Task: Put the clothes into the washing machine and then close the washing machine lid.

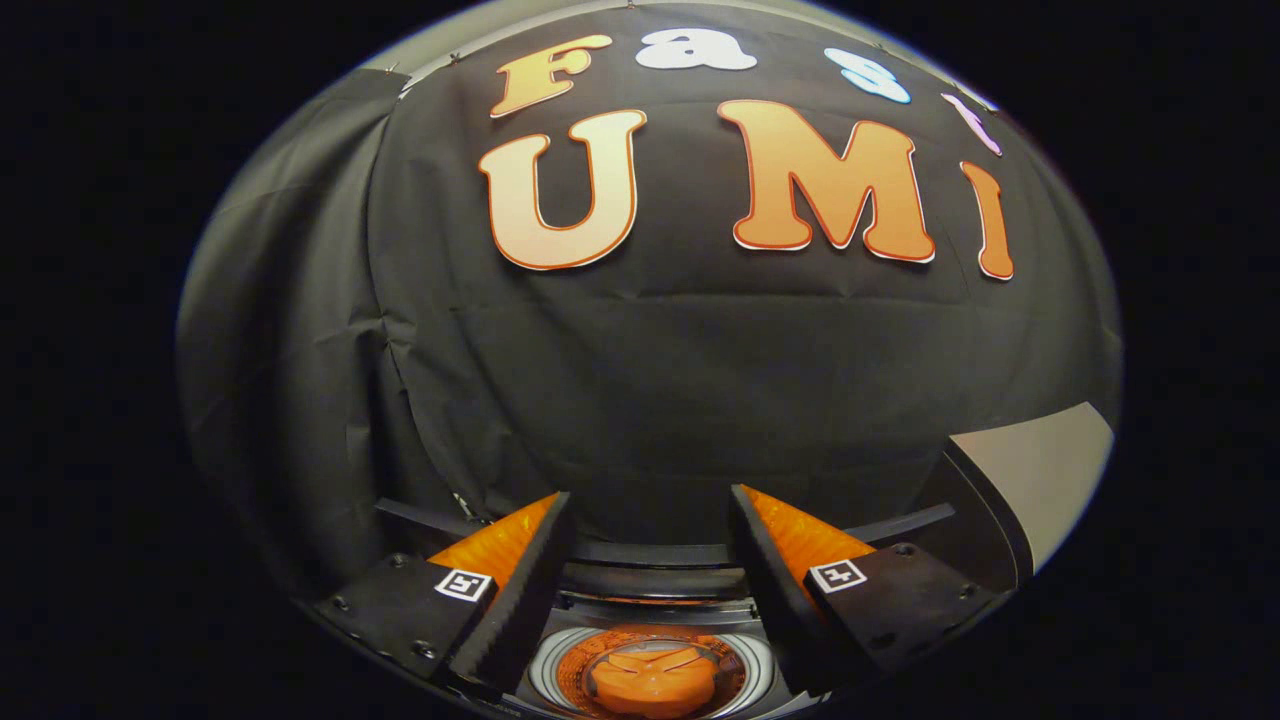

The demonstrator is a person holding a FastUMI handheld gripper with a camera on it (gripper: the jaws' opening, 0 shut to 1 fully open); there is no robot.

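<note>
Black cloth wall behind; tongs [650, 520] apart, empty, over open washing machine [650, 670] drum.

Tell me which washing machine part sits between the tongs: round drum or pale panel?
The round drum, something orange inside it, sits low between the open tongs. The pale panel, likely the raised lid, stands beyond the right finger.

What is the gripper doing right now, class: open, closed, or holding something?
Gripper: open, fingers spread apart with nothing between them, held above the washing machine, whose open drum below shows an orange item.
</note>
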